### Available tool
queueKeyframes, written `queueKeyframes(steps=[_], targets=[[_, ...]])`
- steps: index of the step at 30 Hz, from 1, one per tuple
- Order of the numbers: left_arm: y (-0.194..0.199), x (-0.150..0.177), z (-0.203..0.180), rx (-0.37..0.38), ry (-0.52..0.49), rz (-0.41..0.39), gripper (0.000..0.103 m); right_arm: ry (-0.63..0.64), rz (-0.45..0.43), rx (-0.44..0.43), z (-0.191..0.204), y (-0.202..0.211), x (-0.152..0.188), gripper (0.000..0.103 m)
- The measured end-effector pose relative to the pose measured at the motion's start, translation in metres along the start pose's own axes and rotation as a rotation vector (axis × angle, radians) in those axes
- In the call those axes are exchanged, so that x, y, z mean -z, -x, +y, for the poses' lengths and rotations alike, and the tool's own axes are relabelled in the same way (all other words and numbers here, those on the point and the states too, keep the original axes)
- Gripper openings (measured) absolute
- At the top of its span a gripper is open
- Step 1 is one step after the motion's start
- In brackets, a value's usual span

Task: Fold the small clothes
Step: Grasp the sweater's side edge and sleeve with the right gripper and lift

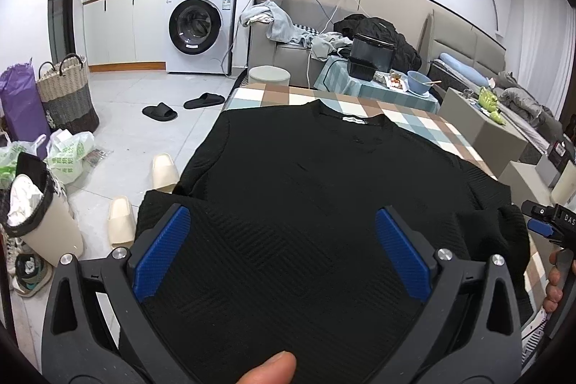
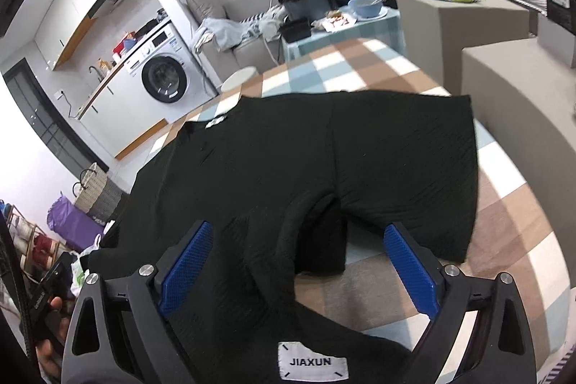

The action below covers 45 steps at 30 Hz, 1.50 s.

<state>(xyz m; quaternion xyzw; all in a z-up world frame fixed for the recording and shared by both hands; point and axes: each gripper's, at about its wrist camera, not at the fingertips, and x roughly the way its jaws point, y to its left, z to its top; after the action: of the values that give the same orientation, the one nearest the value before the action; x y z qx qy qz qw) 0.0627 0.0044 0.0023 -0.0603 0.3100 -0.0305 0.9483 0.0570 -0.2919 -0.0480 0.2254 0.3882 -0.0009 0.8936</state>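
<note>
Both grippers (image 1: 282, 252) (image 2: 298, 270) wide over black top (image 1: 306, 175); only R view shows JIAXUN label (image 2: 312, 361).

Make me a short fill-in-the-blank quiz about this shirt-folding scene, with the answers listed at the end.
1. The shirt spread on the checked tablecloth is ____ in color.
2. Both the left gripper and right gripper have their jaws ____.
3. The white tag near the right gripper reads ____.
4. Against the far wall stands a white ____ machine.

Answers: black; open; JIAXUN; washing
</note>
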Motion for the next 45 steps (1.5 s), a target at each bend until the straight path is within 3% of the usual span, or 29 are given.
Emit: queueKeyframes(steps=[3, 6, 11, 14, 19, 21, 29, 32, 36, 45], targets=[[-0.006, -0.001, 0.002, -0.002, 0.002, 0.017, 0.102, -0.019, 0.044, -0.026, -0.001, -0.010, 0.000, 0.098], [-0.012, -0.002, 0.005, -0.003, 0.013, 0.032, 0.102, -0.117, 0.098, -0.084, -0.012, -0.021, 0.003, 0.098], [-0.024, -0.006, 0.010, -0.010, 0.032, 0.049, 0.102, -0.218, 0.161, -0.089, -0.026, -0.052, -0.001, 0.086], [-0.027, -0.009, 0.012, -0.025, 0.031, 0.044, 0.102, -0.243, 0.170, -0.078, -0.029, -0.071, -0.009, 0.072], [-0.033, -0.009, 0.013, -0.067, 0.028, 0.046, 0.102, -0.184, 0.164, 0.029, -0.025, -0.096, -0.023, 0.023], [-0.038, -0.008, 0.015, -0.076, 0.037, 0.054, 0.102, -0.162, 0.148, 0.049, -0.027, -0.102, -0.027, 0.019], [-0.042, -0.010, 0.013, -0.104, 0.036, 0.056, 0.102, -0.161, 0.010, 0.202, -0.054, -0.097, -0.051, 0.016], [-0.041, -0.012, 0.010, -0.104, 0.027, 0.052, 0.102, -0.174, 0.024, 0.231, -0.064, -0.093, -0.057, 0.019], [-0.042, -0.011, 0.005, -0.097, 0.013, 0.048, 0.102, -0.173, 0.038, 0.202, -0.064, -0.077, -0.054, 0.039], [-0.049, -0.003, -0.017, -0.055, -0.011, 0.073, 0.102, -0.135, 0.095, 0.144, -0.064, -0.045, -0.008, 0.041]])
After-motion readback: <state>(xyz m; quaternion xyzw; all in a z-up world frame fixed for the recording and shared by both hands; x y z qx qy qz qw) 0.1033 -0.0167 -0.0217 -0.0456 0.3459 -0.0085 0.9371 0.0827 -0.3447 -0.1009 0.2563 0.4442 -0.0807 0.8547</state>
